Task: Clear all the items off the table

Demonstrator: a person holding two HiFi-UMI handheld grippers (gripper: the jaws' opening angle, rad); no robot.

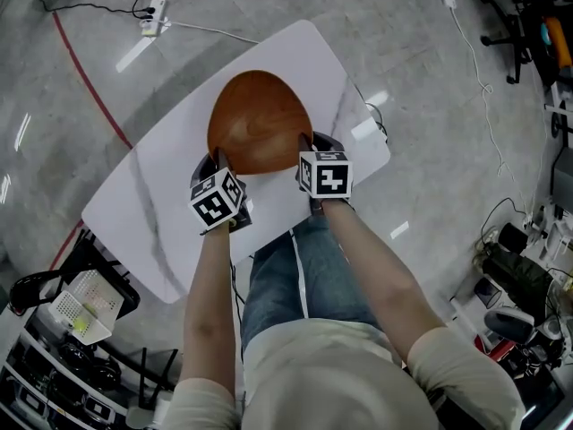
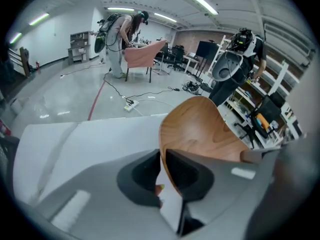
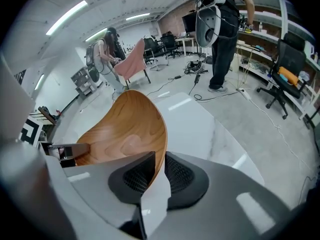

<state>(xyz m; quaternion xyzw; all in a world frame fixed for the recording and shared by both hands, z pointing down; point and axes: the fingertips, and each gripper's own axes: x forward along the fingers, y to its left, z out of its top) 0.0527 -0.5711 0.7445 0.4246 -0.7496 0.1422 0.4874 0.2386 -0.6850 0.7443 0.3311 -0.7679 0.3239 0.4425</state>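
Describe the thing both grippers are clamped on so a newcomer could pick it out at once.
Start at the white table on the grey floor. Over its middle is a large wooden bowl, its near rim pinched by the left gripper and the right gripper. It alone is round, glossy and reddish-brown with wood grain against the white top.

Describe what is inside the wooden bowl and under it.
The wooden bowl holds only a finger each of the left gripper and right gripper. Under it: white table, that patch hidden.
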